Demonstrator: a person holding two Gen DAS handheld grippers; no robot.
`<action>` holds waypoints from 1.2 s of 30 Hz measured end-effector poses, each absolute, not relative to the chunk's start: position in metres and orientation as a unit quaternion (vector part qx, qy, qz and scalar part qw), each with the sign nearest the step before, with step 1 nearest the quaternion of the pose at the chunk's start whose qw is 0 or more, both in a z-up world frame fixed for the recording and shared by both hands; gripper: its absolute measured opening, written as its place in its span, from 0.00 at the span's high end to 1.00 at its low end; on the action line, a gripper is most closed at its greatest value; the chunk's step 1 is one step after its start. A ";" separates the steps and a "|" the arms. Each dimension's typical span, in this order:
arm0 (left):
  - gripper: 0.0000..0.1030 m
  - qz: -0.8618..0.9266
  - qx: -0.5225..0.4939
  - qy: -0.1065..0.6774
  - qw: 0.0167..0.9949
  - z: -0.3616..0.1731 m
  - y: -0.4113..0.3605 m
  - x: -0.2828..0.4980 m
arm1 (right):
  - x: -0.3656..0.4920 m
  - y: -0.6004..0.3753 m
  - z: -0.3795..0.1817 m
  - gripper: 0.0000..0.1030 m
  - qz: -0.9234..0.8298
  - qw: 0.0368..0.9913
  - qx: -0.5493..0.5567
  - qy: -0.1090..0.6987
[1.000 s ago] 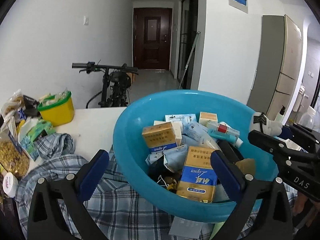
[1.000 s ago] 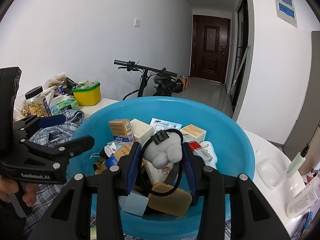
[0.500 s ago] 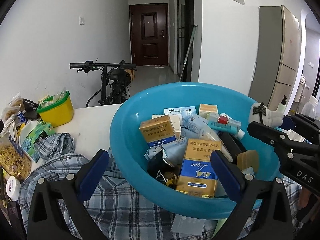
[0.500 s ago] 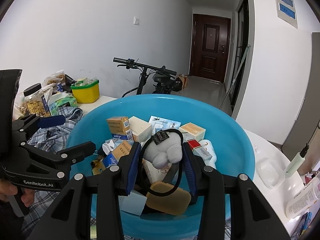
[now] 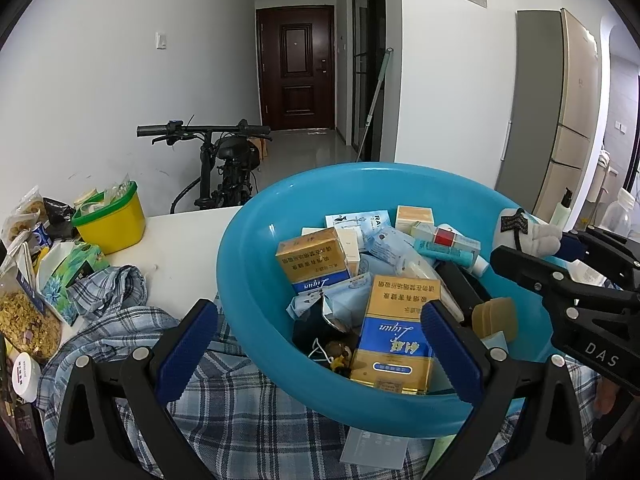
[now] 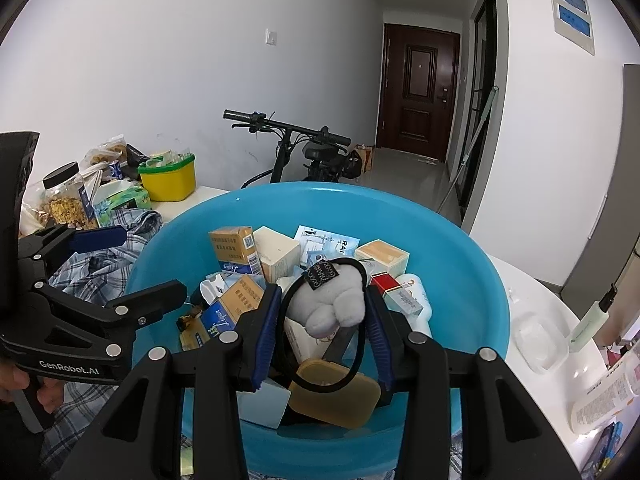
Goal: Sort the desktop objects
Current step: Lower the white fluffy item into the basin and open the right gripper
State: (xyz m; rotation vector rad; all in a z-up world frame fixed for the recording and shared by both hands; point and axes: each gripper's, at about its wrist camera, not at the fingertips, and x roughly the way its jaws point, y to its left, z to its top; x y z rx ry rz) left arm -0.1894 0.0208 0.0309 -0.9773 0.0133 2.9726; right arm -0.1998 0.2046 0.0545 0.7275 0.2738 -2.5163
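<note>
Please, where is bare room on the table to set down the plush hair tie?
Bare white tabletop lies between the yellow bin, the plaid shirt and the blue basin. The basin itself is crowded with boxes. The right gripper holds the plush hair tie.

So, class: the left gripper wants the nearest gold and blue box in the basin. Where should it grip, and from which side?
Grip the gold and blue box across its narrow sides, from above: it leans face-up on the pile in the blue basin.
</note>
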 end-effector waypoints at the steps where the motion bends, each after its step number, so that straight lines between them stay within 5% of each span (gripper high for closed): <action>1: 0.00 0.950 -0.313 0.004 0.007 0.031 0.021 -0.190 | -0.200 0.205 0.054 0.60 -0.925 0.251 0.268 0.101; 34: 0.00 0.950 -0.313 0.016 0.004 0.031 0.025 -0.188 | -0.203 0.220 0.063 0.60 -0.941 0.216 0.248 0.076; 35: 0.00 0.950 -0.313 0.016 0.004 0.031 0.025 -0.188 | -0.203 0.221 0.062 0.51 -0.942 0.212 0.249 0.076; 36: 0.00 0.950 -0.313 0.017 0.004 0.031 0.025 -0.188 | -0.204 0.221 0.061 0.27 -0.943 0.207 0.251 0.076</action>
